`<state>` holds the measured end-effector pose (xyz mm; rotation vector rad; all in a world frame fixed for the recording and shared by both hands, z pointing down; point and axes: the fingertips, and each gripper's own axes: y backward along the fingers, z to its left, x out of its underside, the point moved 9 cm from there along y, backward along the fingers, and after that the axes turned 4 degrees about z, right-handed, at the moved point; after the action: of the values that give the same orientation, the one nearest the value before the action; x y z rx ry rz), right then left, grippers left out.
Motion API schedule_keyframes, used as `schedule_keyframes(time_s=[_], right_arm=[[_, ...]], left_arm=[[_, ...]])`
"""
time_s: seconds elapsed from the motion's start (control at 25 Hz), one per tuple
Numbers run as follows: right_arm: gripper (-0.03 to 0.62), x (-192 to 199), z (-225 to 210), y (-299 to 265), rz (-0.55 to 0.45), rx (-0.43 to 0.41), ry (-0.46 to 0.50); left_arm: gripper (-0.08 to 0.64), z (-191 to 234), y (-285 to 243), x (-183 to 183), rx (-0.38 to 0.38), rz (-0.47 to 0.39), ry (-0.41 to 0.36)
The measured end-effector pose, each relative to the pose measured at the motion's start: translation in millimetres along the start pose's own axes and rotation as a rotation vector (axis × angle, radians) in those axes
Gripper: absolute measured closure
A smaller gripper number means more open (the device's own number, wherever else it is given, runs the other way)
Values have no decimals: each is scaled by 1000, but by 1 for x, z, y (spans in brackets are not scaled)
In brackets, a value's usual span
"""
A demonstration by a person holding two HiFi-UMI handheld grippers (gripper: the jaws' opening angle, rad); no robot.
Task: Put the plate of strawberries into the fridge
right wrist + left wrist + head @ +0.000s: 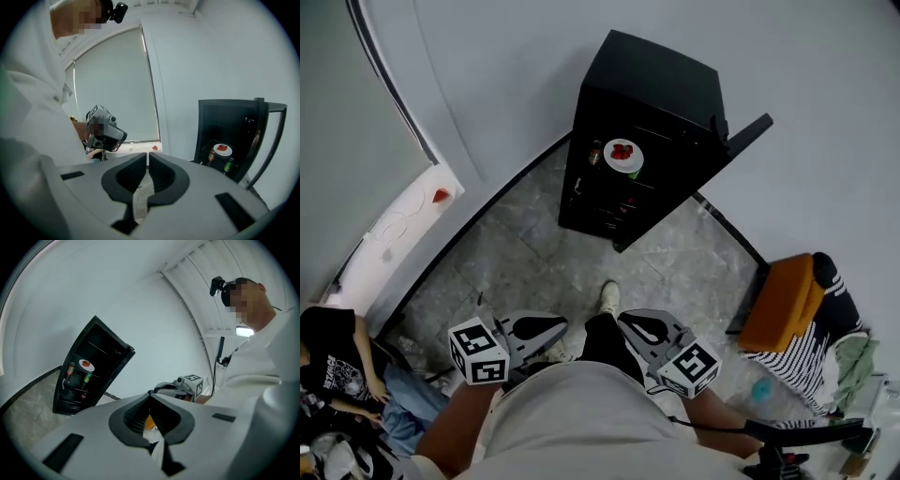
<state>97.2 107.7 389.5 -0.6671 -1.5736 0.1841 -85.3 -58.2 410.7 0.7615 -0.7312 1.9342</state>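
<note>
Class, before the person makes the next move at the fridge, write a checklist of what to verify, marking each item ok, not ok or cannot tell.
1. Plate of strawberries sits on a shelf inside the fridge: ok.
2. Fridge door is closed: not ok, it stands open.
3. Left hand-held gripper is empty, jaws together: ok.
4. Right hand-held gripper is empty, jaws close together: ok.
5. Floor between the person and the fridge is free of obstacles: ok.
6. Plate sits clear of the closing door: cannot tell.

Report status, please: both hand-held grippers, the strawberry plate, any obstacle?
Left hand-held gripper shut, empty. Right hand-held gripper all but shut, empty. Plate of strawberries on fridge shelf. Fridge door open.
</note>
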Motion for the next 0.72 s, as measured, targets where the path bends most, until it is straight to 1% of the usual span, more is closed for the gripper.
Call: schedule_keyframes(time_s=[0.2, 0.28, 0.4, 0.72], right_arm=[[566, 8, 27, 9, -6, -5, -15], [566, 8, 34, 11, -11, 1, -9], [568, 6, 42, 11, -21, 9, 4], [572, 4, 65, 12, -31, 5, 33]], left_arm=[[548, -18, 14, 11, -8, 5, -11], [548, -21, 18, 11, -19, -6, -1], [548, -26, 22, 13, -5, -25, 13], [548, -40, 29, 20, 7, -10, -27]])
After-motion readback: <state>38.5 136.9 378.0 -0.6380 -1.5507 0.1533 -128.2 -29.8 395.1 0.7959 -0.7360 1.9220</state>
